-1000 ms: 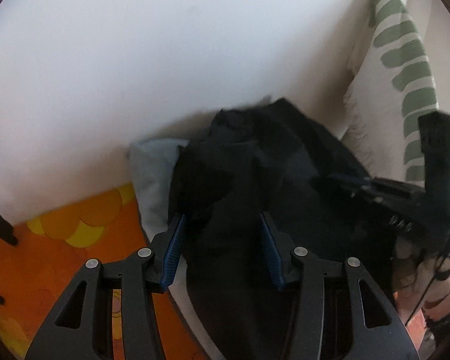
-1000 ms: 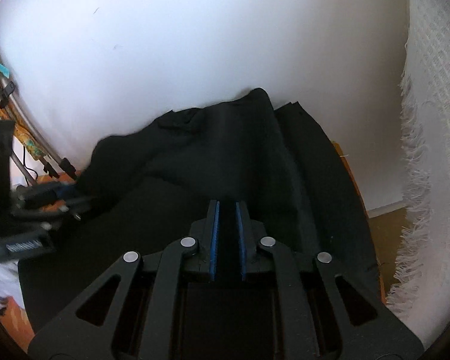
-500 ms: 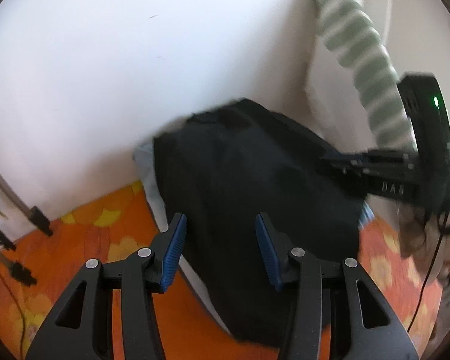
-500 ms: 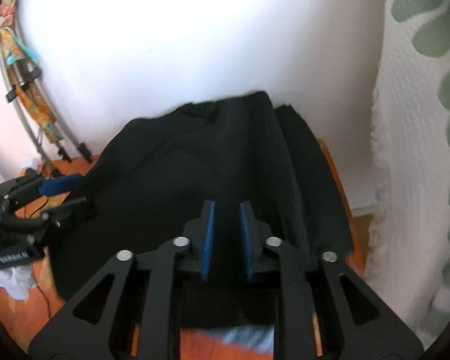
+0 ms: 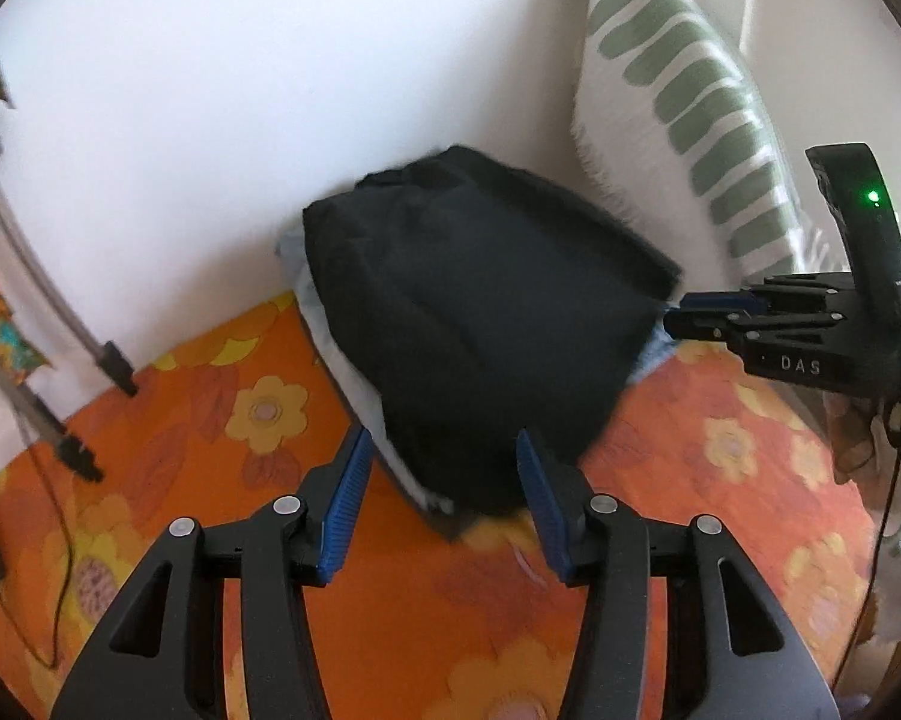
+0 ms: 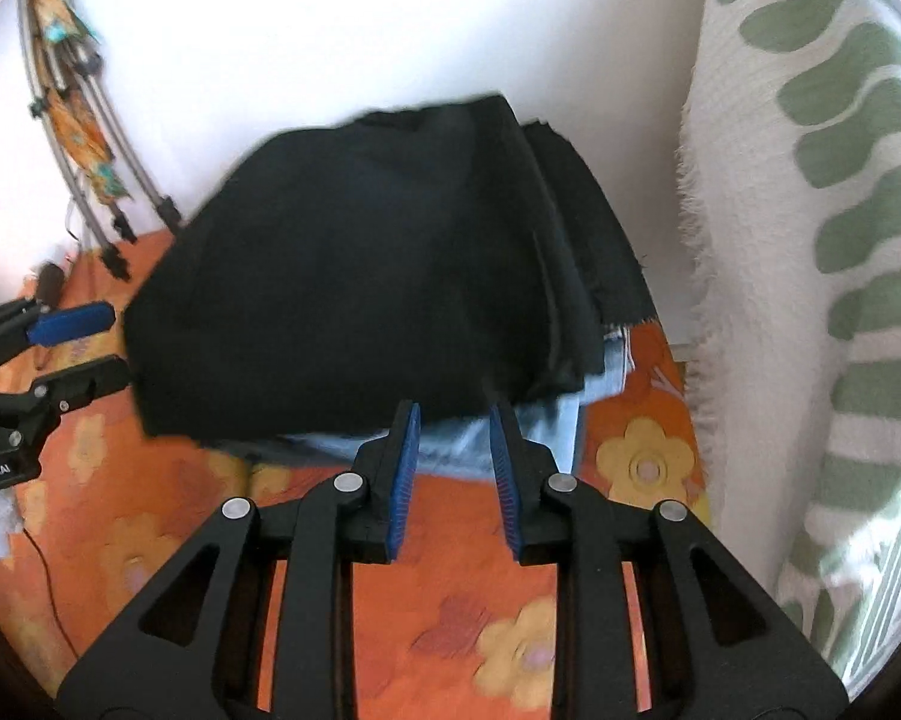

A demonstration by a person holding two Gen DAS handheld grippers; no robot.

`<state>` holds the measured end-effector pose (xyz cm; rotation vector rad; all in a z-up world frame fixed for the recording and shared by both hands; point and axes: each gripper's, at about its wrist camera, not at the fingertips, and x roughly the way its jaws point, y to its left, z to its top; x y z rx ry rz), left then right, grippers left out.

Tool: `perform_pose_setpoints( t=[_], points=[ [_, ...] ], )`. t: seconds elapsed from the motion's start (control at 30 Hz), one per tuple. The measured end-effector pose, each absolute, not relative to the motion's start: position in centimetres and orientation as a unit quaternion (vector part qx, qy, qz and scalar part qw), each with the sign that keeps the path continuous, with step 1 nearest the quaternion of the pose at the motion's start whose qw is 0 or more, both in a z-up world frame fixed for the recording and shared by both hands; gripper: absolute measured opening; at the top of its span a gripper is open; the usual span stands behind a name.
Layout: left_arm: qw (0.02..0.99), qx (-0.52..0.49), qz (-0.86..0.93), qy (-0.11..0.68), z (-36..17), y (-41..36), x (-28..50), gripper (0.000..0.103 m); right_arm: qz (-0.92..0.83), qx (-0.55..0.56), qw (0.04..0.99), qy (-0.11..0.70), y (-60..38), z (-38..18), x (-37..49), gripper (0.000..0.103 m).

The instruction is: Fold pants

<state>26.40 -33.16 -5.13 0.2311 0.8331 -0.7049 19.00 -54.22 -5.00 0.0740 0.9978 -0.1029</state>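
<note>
Folded black pants (image 5: 474, 312) lie on top of a stack of folded light-blue clothes (image 6: 528, 420) against the white wall; they also show in the right wrist view (image 6: 360, 276). My left gripper (image 5: 441, 480) is open and empty, just in front of the stack's near edge. My right gripper (image 6: 450, 456) is open and empty, just short of the stack's near edge. The right gripper shows from the side in the left wrist view (image 5: 678, 312), beside the pants' right edge. The left gripper shows at the left of the right wrist view (image 6: 84, 342).
The stack sits on an orange flowered cover (image 5: 426, 606). A white pillow with green stripes (image 5: 678, 96) leans at the right by the wall. Metal stand legs (image 5: 84, 330) and a cable (image 5: 60, 564) are at the left.
My right gripper has opened and let go of the black pants. Both grippers have pulled back from the stack, and the pants now lie flat on it.
</note>
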Motion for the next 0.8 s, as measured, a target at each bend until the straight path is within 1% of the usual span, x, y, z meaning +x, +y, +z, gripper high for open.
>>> perform_pose_setpoints(
  t=[0.1,0.13,0.17,0.23,0.3,0.33,0.4,0.43,0.47,0.5,0.63,0.7,0.77,0.8],
  points=[
    [0.848,0.086,-0.339,0.397,-3.4,-31.1,24.3,0.050,-0.048,0.048,0.886,0.459,-52.8,-2.2,16.8,0.024],
    [0.849,0.078,-0.341,0.396,-2.6,-30.2,23.3,0.051,-0.047,0.057,0.891,0.448,-52.3,-1.0,15.9,0.028],
    [0.851,0.075,-0.341,0.393,-2.1,-29.7,22.7,0.052,-0.046,0.065,0.895,0.439,-51.8,0.1,15.2,0.035],
    [0.857,0.067,-0.339,0.382,-0.6,-28.2,21.1,0.054,-0.045,0.077,0.905,0.416,-50.5,2.7,13.3,0.041],
    [0.864,0.058,-0.336,0.370,1.3,-26.5,19.2,0.056,-0.042,0.078,0.913,0.397,-48.8,5.1,11.5,0.043],
    [0.866,0.054,-0.336,0.366,2.0,-25.8,18.4,0.058,-0.041,0.076,0.917,0.389,-48.0,6.3,10.4,0.046],
    [0.872,0.046,-0.336,0.352,3.8,-24.3,16.5,0.062,-0.041,0.070,0.925,0.371,-46.3,8.1,8.8,0.052],
    [0.876,0.045,-0.334,0.344,4.5,-23.7,15.7,0.064,-0.040,0.067,0.930,0.360,-45.1,9.1,7.7,0.058],
    [0.883,0.046,-0.332,0.330,5.5,-22.9,14.3,0.067,-0.039,0.065,0.933,0.352,-44.2,9.7,7.0,0.062],
    [0.887,0.047,-0.330,0.320,6.2,-22.4,13.4,0.067,-0.036,0.063,0.936,0.344,-43.3,10.4,6.1,0.064],
    [0.900,0.057,-0.327,0.283,8.5,-20.7,9.2,0.081,-0.034,0.049,0.948,0.313,-39.5,12.1,1.9,0.076],
    [0.906,0.065,-0.325,0.264,9.3,-20.0,6.9,0.081,-0.041,0.046,0.953,0.297,-38.0,12.6,-0.4,0.080],
    [0.910,0.067,-0.322,0.255,9.8,-19.6,5.2,0.083,-0.045,0.051,0.956,0.285,-37.0,12.8,-2.4,0.088],
    [0.911,0.066,-0.321,0.251,10.0,-19.2,4.3,0.083,-0.048,0.052,0.957,0.281,-36.6,12.8,-3.4,0.090]
  ],
)
